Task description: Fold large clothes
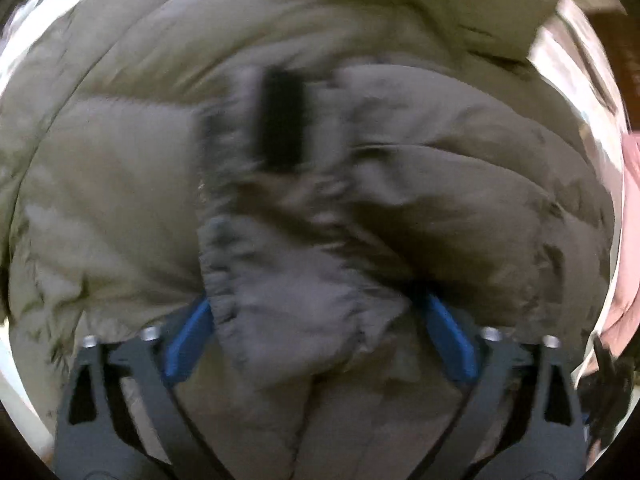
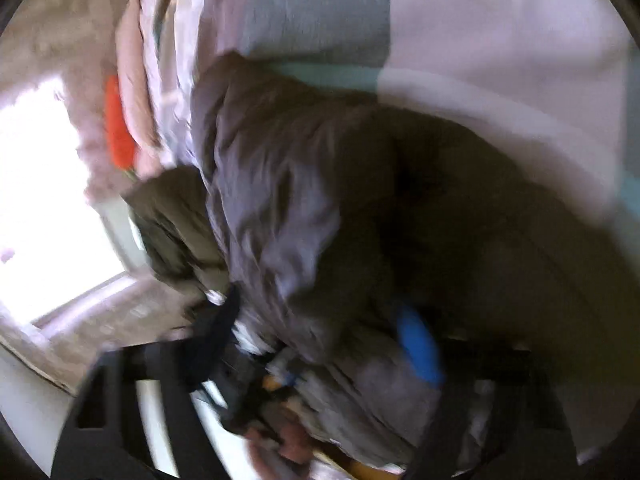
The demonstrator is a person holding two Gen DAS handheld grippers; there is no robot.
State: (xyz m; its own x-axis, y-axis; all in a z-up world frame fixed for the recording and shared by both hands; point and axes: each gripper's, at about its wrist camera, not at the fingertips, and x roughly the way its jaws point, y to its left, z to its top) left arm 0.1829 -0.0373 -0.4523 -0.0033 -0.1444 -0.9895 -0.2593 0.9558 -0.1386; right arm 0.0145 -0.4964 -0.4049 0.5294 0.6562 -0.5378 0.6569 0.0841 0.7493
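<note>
A large olive-grey puffer jacket [image 1: 320, 140] fills the left wrist view, lying on the bed. A gathered cuff or hem of it [image 1: 296, 312] sits between the blue pads [image 1: 188, 340] of my left gripper [image 1: 316, 340], whose jaws stand wide around the fabric. In the right wrist view the same jacket [image 2: 320, 208] hangs in a bunch, blurred by motion. My right gripper [image 2: 332, 344] has jacket fabric across it; one blue pad [image 2: 420, 344] shows, the other is hidden, so its state is unclear.
A pale pink and mint striped bedsheet [image 2: 480, 40] lies under the jacket. An orange object [image 2: 116, 128] lies by pink bedding at the left. A bright window [image 2: 40, 200] is at far left. Clutter shows low in the right wrist view [image 2: 280, 420].
</note>
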